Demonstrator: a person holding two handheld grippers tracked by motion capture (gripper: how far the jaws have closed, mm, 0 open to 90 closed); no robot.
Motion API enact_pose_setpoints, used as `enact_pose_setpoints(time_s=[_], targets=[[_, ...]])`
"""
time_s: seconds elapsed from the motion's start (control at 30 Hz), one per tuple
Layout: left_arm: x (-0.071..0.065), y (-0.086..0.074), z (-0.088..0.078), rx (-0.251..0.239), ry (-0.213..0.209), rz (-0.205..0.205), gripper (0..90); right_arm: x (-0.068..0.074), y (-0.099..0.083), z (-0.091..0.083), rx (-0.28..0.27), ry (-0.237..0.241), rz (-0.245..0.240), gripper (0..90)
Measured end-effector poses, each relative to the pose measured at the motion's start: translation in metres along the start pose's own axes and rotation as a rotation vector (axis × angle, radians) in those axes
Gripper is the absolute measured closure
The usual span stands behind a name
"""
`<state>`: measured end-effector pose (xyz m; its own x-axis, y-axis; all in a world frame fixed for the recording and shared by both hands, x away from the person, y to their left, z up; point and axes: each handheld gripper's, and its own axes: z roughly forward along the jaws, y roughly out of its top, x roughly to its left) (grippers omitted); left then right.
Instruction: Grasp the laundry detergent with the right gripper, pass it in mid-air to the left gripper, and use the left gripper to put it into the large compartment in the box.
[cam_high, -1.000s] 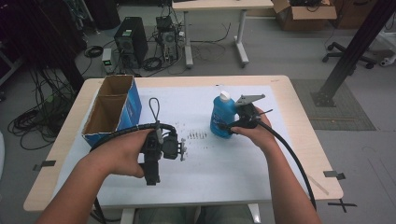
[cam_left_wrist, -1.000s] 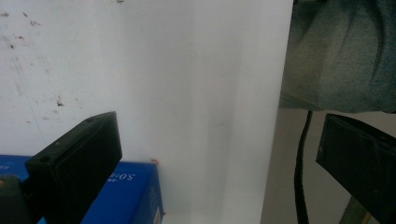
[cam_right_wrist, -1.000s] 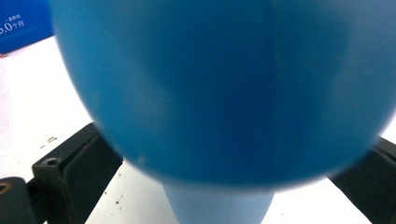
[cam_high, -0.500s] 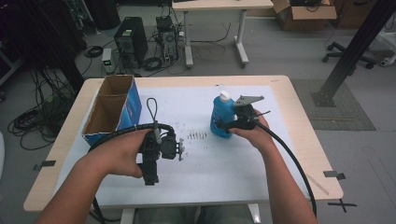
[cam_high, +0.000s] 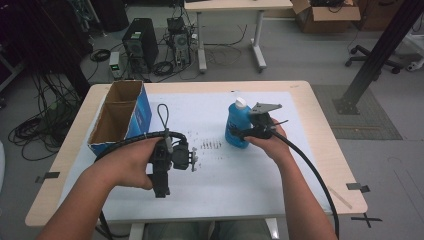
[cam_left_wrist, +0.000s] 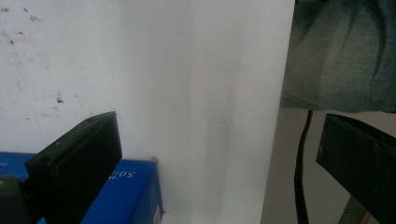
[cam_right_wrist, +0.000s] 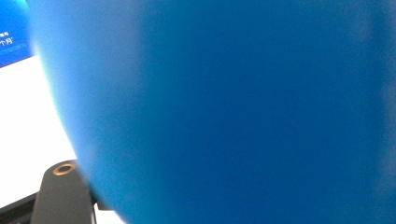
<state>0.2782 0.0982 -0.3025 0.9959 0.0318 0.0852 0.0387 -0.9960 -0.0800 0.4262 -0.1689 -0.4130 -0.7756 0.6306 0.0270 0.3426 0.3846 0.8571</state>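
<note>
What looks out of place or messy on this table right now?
Nothing is spilled or tipped. The blue bottle stands upright, white cap on, with the right gripper around it, its jaws having just been closing. The cardboard box stands open. The one blemish is a patch of dark specks on the white mat.

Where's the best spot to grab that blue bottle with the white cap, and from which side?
Grip the blue bottle around its broad lower body, coming in level from its right, where the right gripper sits. It stands upright on the table and narrows toward the white cap, so the straight-sided middle probably gives the fingers the steadiest hold.
</note>
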Motion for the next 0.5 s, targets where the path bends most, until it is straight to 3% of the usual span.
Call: enact_pose_setpoints(time_s=[0.5], targets=[[0.0029, 0.0028, -0.0016, 0.002, 0.002, 0.002, 0.4, -0.0023, -0.0041, -0.0011, -0.013, -0.006, -0.007, 28.3]])
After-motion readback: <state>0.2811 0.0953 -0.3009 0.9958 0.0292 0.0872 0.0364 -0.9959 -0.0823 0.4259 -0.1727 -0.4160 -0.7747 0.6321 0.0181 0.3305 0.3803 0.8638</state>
